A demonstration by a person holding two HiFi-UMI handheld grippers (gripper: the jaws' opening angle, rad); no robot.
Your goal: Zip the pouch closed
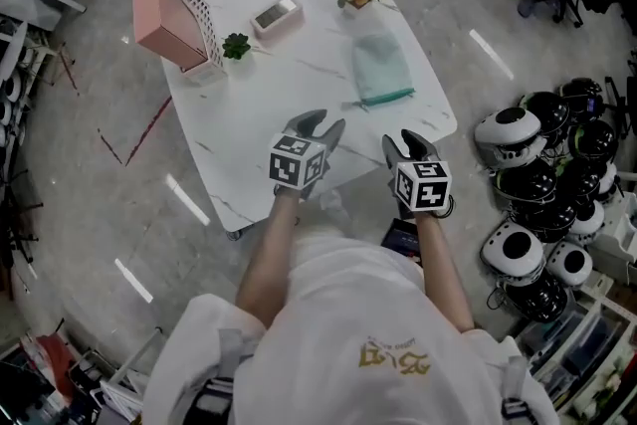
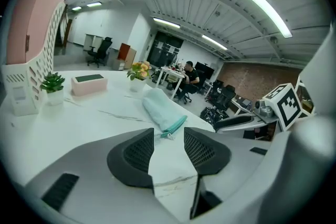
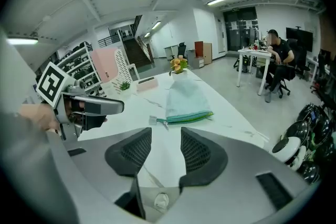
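Pouch [image 1: 381, 68] on table [image 1: 289, 100], right of plant [image 1: 236, 46]

White shirt [image 1: 328, 299] with gold print [image 1: 396, 354]

Head view: left gripper [image 1: 323, 123] at frame centre, right gripper [image 1: 400, 141] just to its right, side by side and apart, both tilted downward with tips toward the top of the frame. Left forearm [image 1: 271, 259] and right forearm [image 1: 444, 269] reach up from the lower middle, bare. Gripper views: jaws of each stand apart, with nothing between the pads.
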